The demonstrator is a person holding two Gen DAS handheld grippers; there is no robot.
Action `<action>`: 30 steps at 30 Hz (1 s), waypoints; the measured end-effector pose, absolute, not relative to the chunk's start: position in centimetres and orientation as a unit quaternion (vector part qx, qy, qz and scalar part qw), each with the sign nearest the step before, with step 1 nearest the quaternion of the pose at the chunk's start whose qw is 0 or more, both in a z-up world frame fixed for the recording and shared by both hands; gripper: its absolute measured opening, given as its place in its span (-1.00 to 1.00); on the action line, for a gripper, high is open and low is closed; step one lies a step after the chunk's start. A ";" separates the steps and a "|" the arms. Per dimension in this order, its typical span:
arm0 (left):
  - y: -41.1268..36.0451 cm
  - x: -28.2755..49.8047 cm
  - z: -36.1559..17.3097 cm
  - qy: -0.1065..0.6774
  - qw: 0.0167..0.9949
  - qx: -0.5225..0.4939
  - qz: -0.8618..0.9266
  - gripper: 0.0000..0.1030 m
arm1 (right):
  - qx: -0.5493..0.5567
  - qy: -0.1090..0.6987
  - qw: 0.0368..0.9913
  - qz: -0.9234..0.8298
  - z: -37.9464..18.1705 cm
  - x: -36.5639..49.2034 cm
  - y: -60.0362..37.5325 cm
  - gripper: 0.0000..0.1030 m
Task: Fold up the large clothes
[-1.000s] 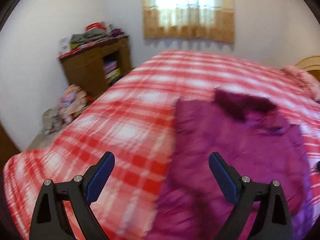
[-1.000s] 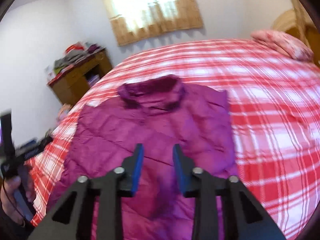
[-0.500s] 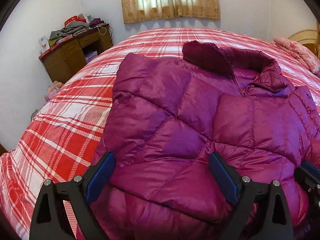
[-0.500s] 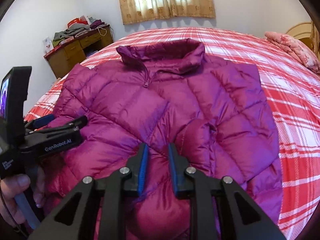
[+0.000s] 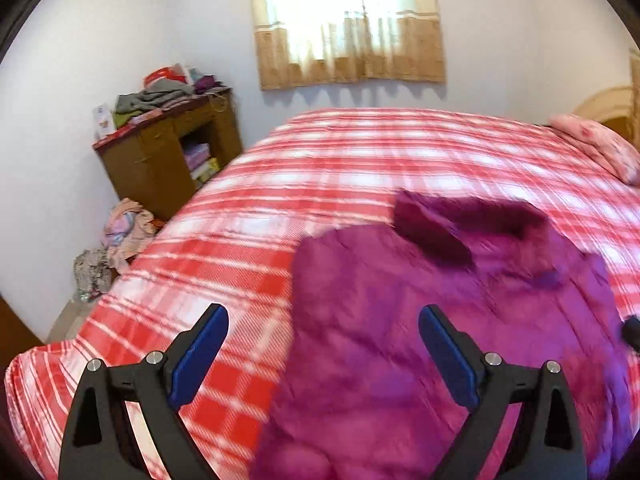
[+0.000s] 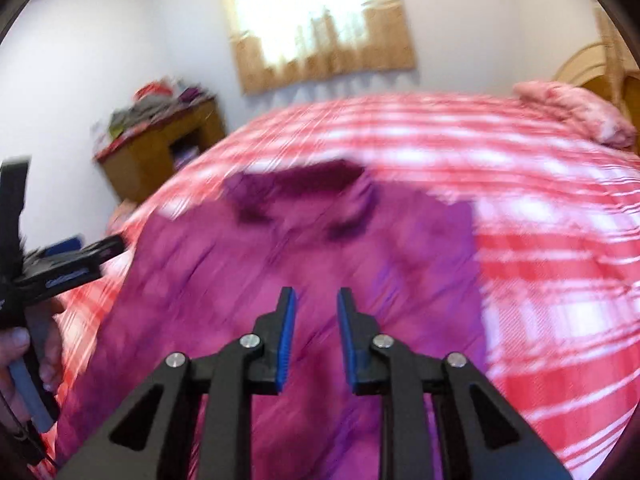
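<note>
The jacket [image 6: 304, 280] is big, puffy and purple. It lies on the bed [image 6: 540, 280], front up, with its collar [image 6: 296, 184] at the far end. No sleeves stick out at the sides, so they may be tucked in, but both pictures are too blurry to be sure. The body is not folded in half yet. It looks like the job is partly done at most, and the big fold from bottom to collar is still left.

The left claw [image 5: 323, 344] is wide apart and holds nothing. It hangs over the jacket's left edge, with one finger over the red checked cover. The right claw [image 6: 316, 336] has a small gap between its blue pads and holds nothing. It hangs over the middle of the jacket, near the bottom.

Past the bed there is a brown desk [image 5: 160, 160] with clothes piled on top. A pink pillow [image 6: 576, 112] sits at the far right corner. A window with a curtain [image 5: 348, 20] is on the back wall.
</note>
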State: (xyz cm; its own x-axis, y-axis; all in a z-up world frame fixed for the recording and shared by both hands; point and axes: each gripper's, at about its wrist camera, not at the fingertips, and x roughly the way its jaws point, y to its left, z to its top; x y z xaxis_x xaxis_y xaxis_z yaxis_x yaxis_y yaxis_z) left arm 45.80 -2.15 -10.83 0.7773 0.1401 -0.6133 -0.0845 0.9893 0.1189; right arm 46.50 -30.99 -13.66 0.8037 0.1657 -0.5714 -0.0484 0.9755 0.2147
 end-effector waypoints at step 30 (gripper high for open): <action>0.9 53.4 -21.6 0.425 0.897 0.017 0.120 0.98 | 0.099 0.385 0.917 -0.013 -20.6 54.9 -36.2 -0.47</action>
